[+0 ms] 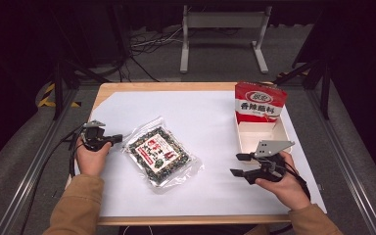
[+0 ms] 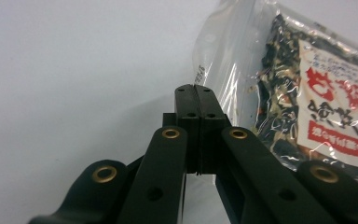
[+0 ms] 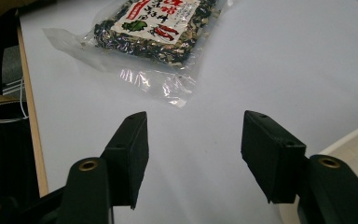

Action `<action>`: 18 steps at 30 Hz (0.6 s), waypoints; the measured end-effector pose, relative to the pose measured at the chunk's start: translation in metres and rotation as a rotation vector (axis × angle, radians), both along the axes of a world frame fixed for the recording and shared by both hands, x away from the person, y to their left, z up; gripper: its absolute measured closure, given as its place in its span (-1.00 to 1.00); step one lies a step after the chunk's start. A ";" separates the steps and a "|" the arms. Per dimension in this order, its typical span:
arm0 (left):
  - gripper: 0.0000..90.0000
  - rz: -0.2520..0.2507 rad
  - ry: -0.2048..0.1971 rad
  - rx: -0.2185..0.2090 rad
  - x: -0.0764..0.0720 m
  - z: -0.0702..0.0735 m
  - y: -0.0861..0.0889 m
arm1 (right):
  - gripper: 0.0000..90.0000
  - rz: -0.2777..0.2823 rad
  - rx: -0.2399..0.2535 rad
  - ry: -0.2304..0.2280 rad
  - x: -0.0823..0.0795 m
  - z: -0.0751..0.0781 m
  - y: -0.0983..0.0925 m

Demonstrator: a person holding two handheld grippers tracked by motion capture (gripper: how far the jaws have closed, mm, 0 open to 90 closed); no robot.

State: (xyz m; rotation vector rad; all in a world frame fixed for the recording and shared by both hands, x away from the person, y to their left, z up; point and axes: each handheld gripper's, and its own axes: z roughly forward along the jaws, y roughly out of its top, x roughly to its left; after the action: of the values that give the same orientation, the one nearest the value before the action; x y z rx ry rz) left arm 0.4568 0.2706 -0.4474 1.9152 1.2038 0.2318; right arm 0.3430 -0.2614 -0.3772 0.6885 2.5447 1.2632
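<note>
A clear snack bag (image 1: 159,154) with dark contents and a red-and-white label lies flat on the white sheet, left of centre. My left gripper (image 1: 119,138) is at the bag's upper left corner. In the left gripper view its jaws (image 2: 195,88) are pressed together on the bag's (image 2: 317,93) clear sealed edge. My right gripper (image 1: 237,165) rests low at the right, pointing left toward the bag, jaws wide apart and nothing between them (image 3: 193,154). The bag (image 3: 154,28) lies well beyond its tips.
An open white carton (image 1: 280,134) with an upright red-and-white printed flap (image 1: 259,103) stands just behind the right gripper. A white sheet (image 1: 200,112) covers the wooden table (image 1: 127,87). A metal stand (image 1: 223,34) and cables sit on the floor beyond.
</note>
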 end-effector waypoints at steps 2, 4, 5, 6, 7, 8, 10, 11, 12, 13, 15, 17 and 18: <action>1.00 -0.004 -0.017 -0.010 -0.002 0.005 0.001 | -0.06 0.000 0.000 0.002 0.000 0.000 0.001; 1.00 -0.004 -0.030 -0.033 -0.005 0.010 0.003 | -0.06 0.002 -0.004 0.005 0.000 -0.001 0.002; 1.00 -0.006 -0.042 -0.031 -0.006 0.013 0.004 | -0.06 0.003 -0.005 0.007 0.000 -0.001 0.003; 1.00 -0.004 -0.045 -0.051 -0.007 0.015 0.003 | -0.05 0.004 -0.006 0.007 0.001 -0.002 0.004; 1.00 -0.009 -0.054 -0.051 -0.008 0.018 0.003 | -0.05 0.006 -0.008 0.007 0.001 -0.002 0.005; 1.00 -0.006 -0.065 -0.050 -0.010 0.021 0.003 | -0.05 0.007 -0.007 0.008 0.001 -0.002 0.005; 1.00 -0.012 -0.075 -0.058 -0.012 0.025 0.003 | -0.05 0.006 -0.003 0.010 0.001 -0.002 0.006; 1.00 -0.015 -0.087 -0.069 -0.014 0.028 0.003 | -0.05 0.006 -0.003 0.010 0.001 -0.001 0.006; 1.00 -0.019 -0.096 -0.079 -0.016 0.031 0.003 | -0.05 0.006 0.000 0.010 0.001 -0.001 0.006; 1.00 -0.021 -0.108 -0.082 -0.017 0.034 0.004 | -0.05 0.005 0.002 0.009 0.002 0.000 0.006; 1.00 -0.031 -0.127 -0.100 -0.021 0.041 0.004 | -0.04 0.004 0.004 0.010 0.002 0.000 0.007; 1.00 -0.041 -0.154 -0.107 -0.025 0.049 0.003 | -0.04 0.005 0.007 0.006 0.002 0.001 0.007; 1.00 -0.044 -0.172 -0.103 -0.028 0.054 0.002 | -0.04 0.004 0.007 0.005 0.002 0.002 0.007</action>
State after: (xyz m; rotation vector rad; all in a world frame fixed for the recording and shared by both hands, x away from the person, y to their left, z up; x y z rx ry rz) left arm 0.4292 0.2727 -0.3939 1.7918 1.0390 0.2987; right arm 0.3450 -0.2541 -0.3751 0.6892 2.5486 1.2740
